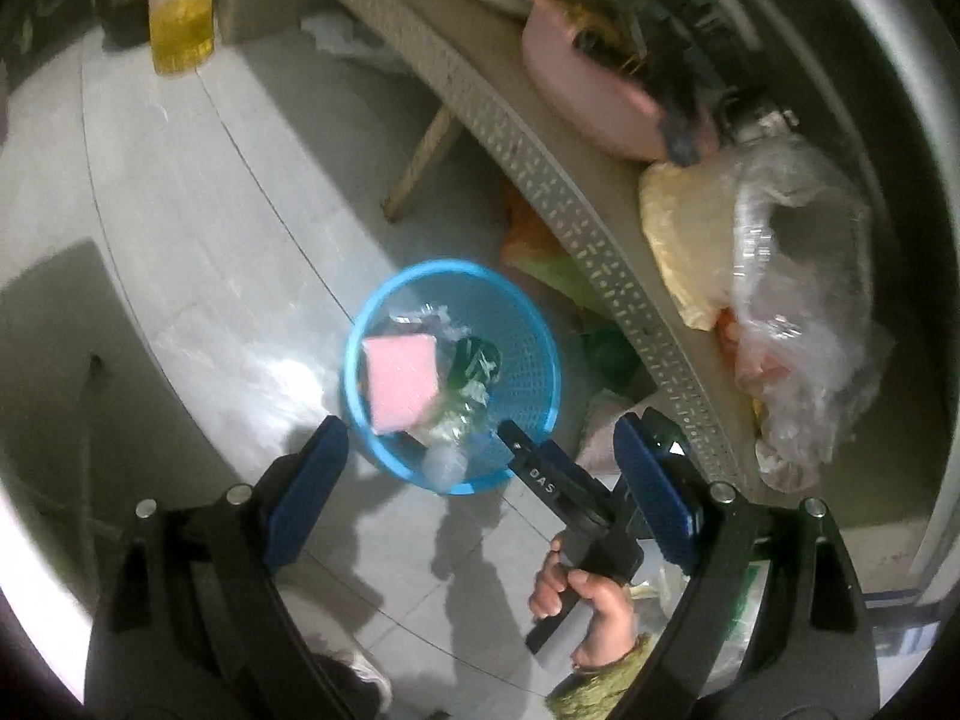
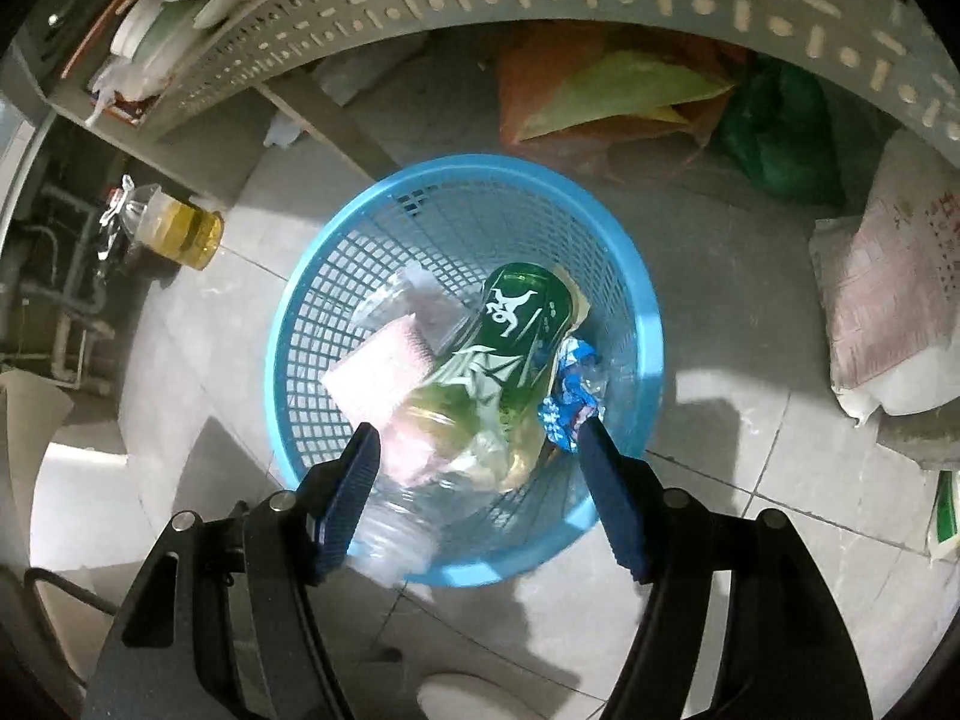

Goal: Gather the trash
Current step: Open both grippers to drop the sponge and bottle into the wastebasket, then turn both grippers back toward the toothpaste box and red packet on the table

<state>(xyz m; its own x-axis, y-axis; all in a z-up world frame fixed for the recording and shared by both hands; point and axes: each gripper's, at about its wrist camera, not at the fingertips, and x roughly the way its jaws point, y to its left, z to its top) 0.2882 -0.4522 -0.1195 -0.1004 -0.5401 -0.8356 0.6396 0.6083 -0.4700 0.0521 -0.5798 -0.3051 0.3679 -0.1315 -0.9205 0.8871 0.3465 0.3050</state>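
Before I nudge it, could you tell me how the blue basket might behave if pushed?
The blue basket is thin open mesh, so probably light. It stands on smooth tile, so it would likely slide. The bottle leans inside toward one wall, so a high push might tip it.

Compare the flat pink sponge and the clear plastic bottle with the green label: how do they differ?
The flat pink sponge is opaque and one plain colour; the clear plastic bottle with the green label is see-through and printed with white marks. The sponge is a slab; the bottle is rounded and longer. Both lie in the blue mesh basket.
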